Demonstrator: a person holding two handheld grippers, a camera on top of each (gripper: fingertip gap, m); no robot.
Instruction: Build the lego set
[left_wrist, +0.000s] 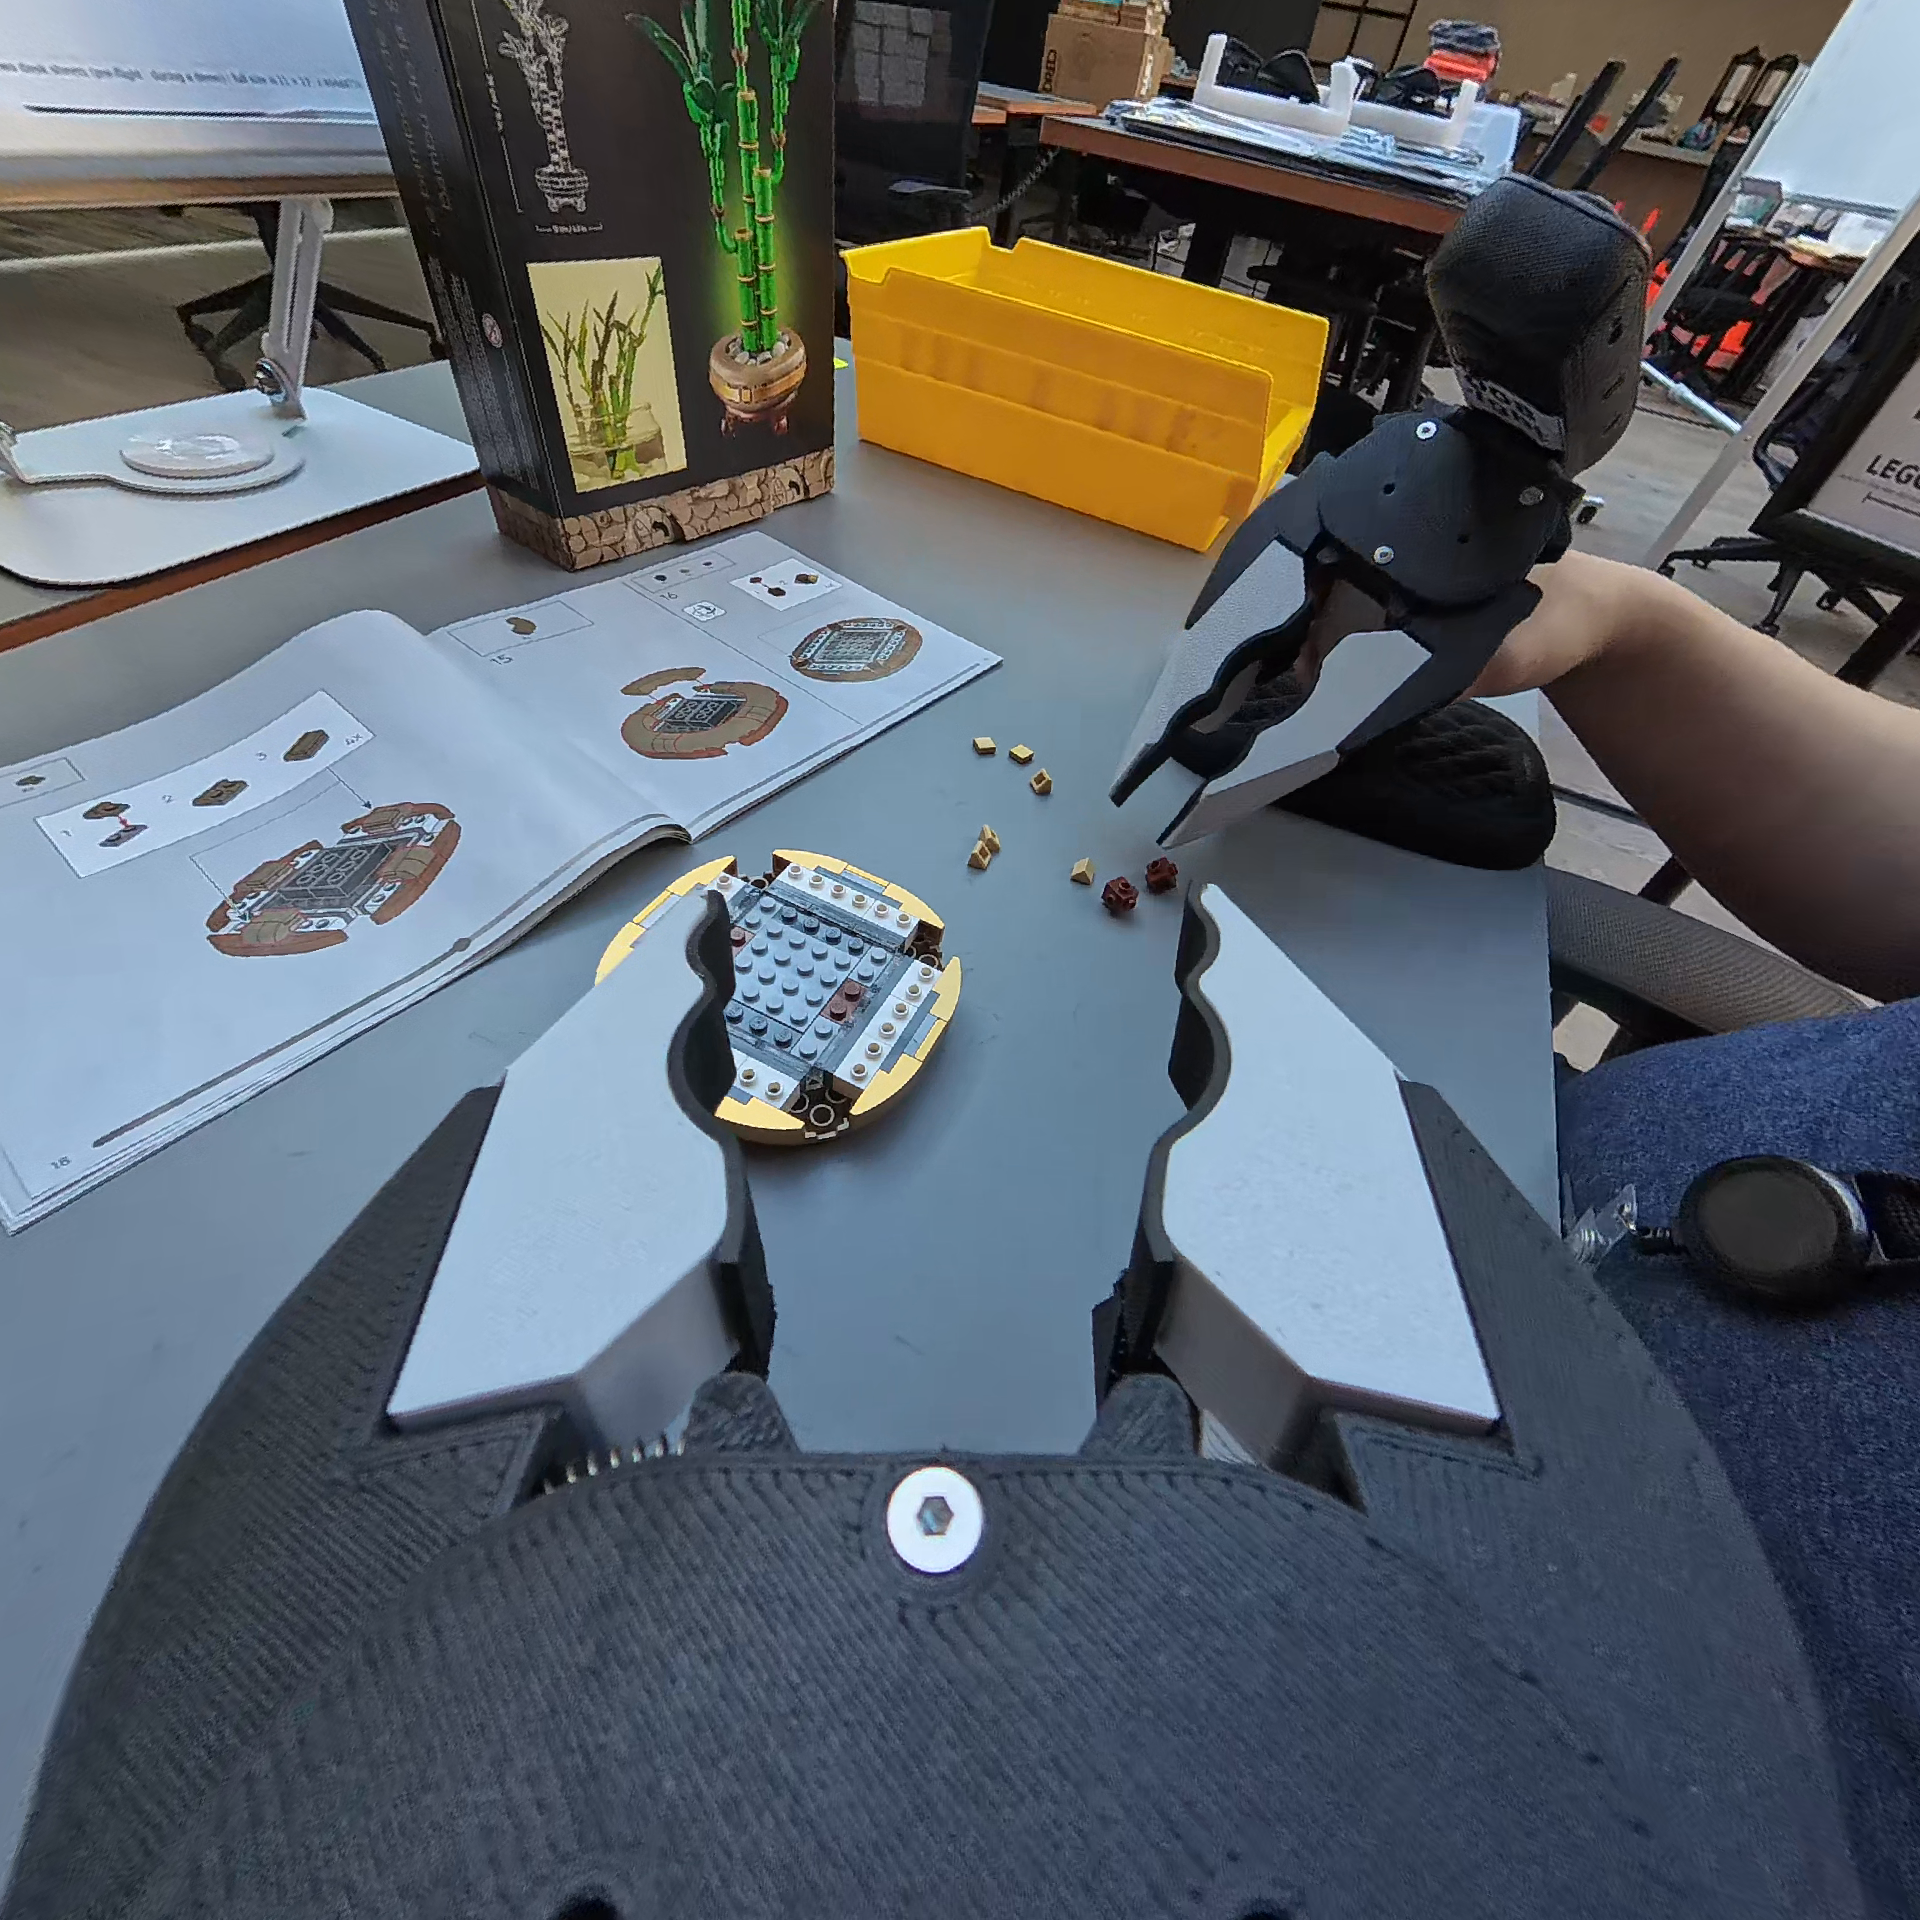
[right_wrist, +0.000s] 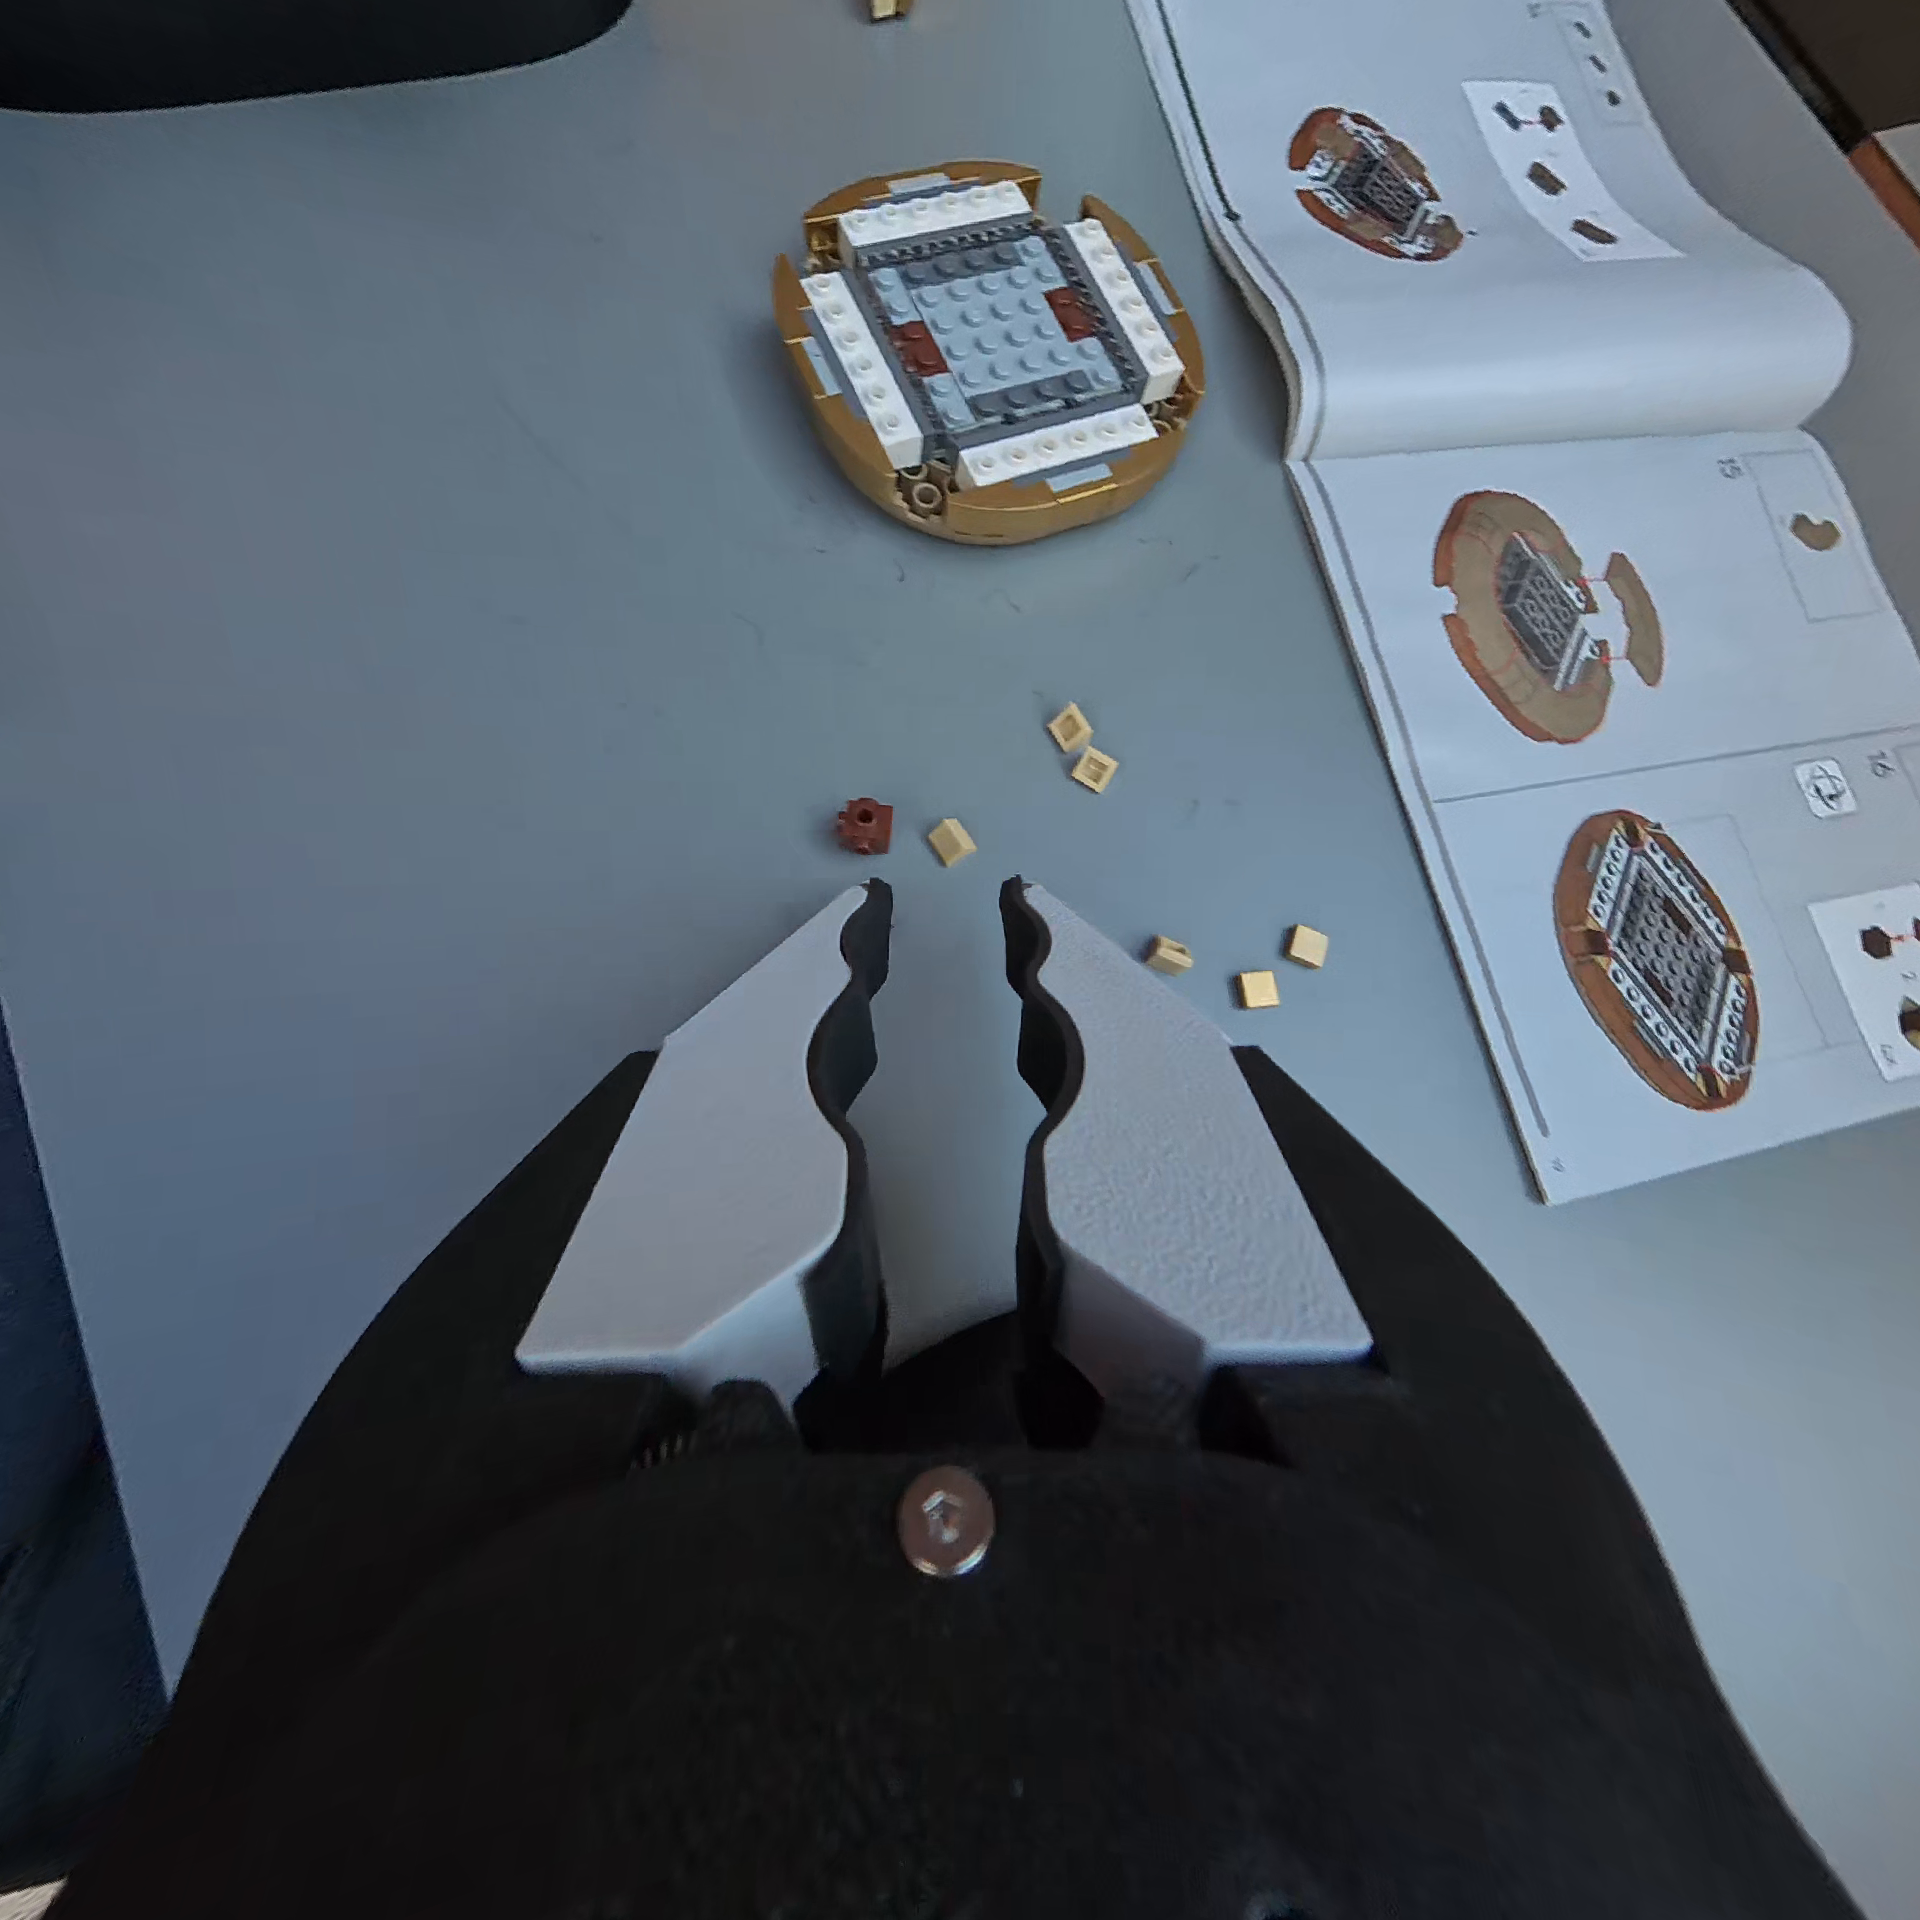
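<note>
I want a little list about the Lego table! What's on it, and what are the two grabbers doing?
Model: round gold-rimmed base, partly built, on the grey table
Loose pieces: tan tiles, reddish-brown bricks
Booklet: open instruction booklet beside the base
Behind: set box, yellow bin
Left hand-held gripper: open, empty, over the base
Right hand-held gripper: open, empty, near the loose pieces

Glossy plastic base (right_wrist: 987, 348) — matt table (right_wrist: 416, 623) (smooth).
</note>
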